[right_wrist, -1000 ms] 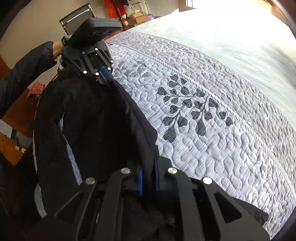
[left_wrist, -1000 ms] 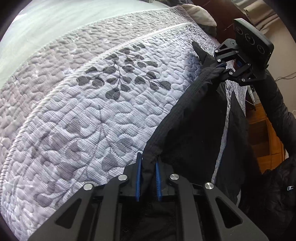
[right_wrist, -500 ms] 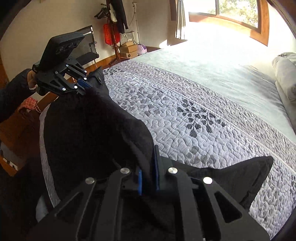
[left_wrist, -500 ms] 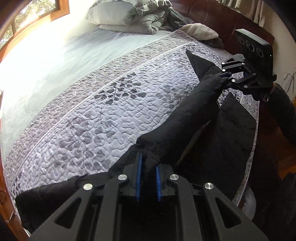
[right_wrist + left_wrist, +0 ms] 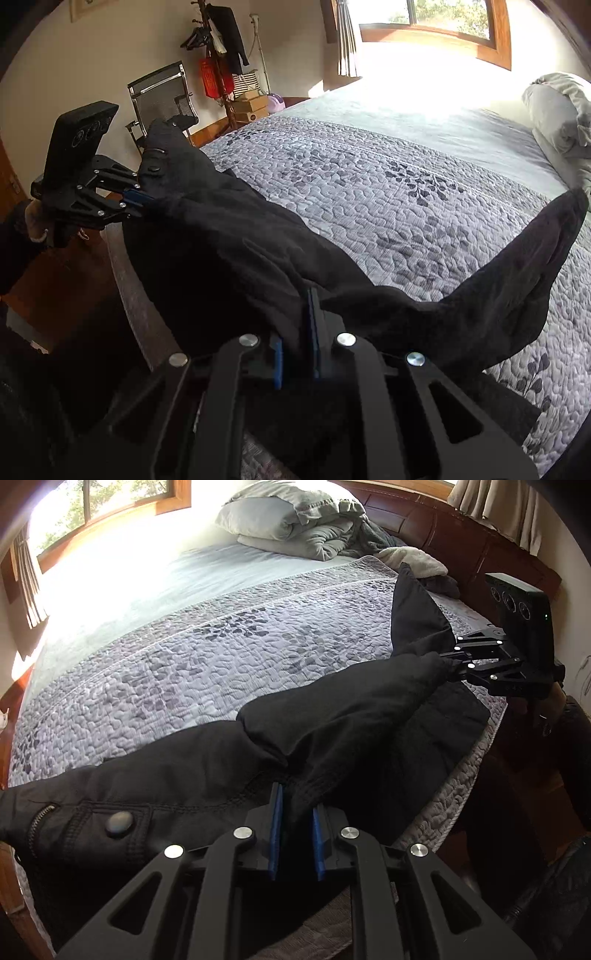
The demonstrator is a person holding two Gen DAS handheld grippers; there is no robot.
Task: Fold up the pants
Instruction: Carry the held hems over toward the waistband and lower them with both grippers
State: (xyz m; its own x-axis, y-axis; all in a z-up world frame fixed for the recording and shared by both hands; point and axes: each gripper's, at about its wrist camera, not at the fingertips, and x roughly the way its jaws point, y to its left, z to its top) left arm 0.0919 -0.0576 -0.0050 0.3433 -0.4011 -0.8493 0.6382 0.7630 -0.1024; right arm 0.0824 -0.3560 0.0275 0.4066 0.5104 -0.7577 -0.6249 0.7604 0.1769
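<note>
While we hold the black pants (image 5: 332, 716) stretched between us, both grips are narrow pinches. Our left gripper (image 5: 295, 823) has its blue pads nearly together on a fold of cloth near the waistband, just right of the button (image 5: 118, 822) and zipper. Our right gripper (image 5: 295, 343) is clamped the same way on a thin bunch of fabric further along the same edge. The pants sag between the two grips along the near edge of the bed, over the grey quilt (image 5: 184, 672), and one loose leg end (image 5: 546, 243) sticks out to the right toward the pillows (image 5: 288, 520).

We judge the main risk is slippage: each pinch takes only a small gather, so a quick swing or a pull apart could drag the cloth out of one pair of pads. Part of the garment hangs over the near side of the mattress, and its weight could tug everything toward the floor. That free leg could also land twisted or doubled under, leaving a crooked fold. If our hands lower unevenly, the edges would not line up.
</note>
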